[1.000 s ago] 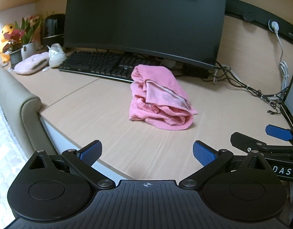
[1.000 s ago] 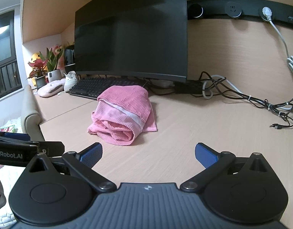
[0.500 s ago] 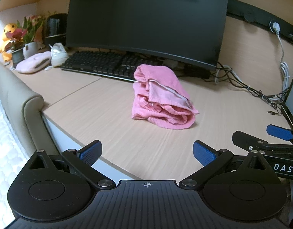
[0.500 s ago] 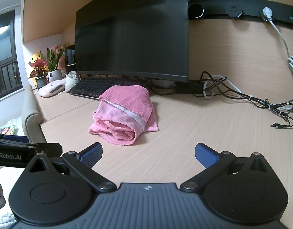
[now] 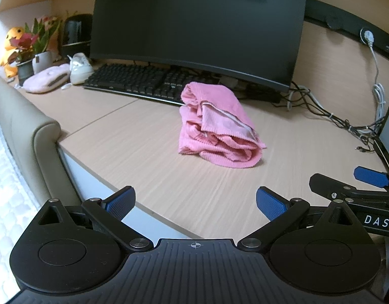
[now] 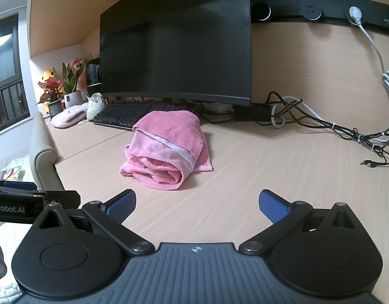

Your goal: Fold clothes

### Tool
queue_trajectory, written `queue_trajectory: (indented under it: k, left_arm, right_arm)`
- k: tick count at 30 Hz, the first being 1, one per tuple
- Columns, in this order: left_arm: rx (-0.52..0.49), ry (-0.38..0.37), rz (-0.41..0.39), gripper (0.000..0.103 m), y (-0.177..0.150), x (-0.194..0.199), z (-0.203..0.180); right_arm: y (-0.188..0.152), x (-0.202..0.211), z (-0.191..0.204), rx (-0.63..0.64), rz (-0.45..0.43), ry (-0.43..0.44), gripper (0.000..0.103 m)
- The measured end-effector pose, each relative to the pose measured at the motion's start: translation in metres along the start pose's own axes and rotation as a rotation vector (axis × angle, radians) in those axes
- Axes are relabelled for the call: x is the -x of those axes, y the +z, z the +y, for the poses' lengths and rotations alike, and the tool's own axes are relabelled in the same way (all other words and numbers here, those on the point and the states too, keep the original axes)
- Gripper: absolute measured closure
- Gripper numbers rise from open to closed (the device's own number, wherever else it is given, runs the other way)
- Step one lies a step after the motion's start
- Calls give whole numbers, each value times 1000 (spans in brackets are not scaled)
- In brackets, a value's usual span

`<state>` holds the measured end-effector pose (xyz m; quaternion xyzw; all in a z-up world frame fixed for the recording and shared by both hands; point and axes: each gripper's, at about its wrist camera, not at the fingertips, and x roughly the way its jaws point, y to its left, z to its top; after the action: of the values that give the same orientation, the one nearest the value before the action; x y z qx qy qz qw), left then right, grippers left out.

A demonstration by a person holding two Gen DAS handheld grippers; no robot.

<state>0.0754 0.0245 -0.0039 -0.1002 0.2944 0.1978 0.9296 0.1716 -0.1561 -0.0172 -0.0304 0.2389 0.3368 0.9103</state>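
Wooden desk (image 6: 283, 177) under a dark monitor (image 6: 176, 48) | left gripper (image 5: 194, 201) and right gripper (image 6: 197, 201) both spread wide, holding nothing, hovering at near edge | pink garment (image 6: 166, 149) lies bunched mid-desk, before keyboard (image 5: 143, 81) | I judge folding unfinished.

Pink ribbed garment (image 5: 217, 126), paler pink lining with white edge, frame centre. Light wood-grain desk (image 5: 148, 157). Black monitor (image 5: 194, 25) and keyboard (image 5: 133, 78) above. Blue gripper pads (image 6: 121, 205), lower frame.
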Motion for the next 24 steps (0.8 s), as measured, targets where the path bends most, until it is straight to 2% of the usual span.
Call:
queue_trajectory:
  k: [9, 14, 17, 24]
  left_arm:
    - [1, 6, 6, 0, -1, 1, 4]
    - [-25, -3, -36, 0, 7, 8, -1]
    - [-5, -10, -45, 0, 12, 9, 0]
    - [6, -16, -25, 0, 12, 6, 3]
  right_arm:
    - [2, 1, 3, 3, -3, 2, 0]
    - [6, 3, 2, -1, -19, -13, 0]
    - [7, 3, 2, 7, -18, -14, 0]
    - [11, 5, 2, 3, -36, -21, 0]
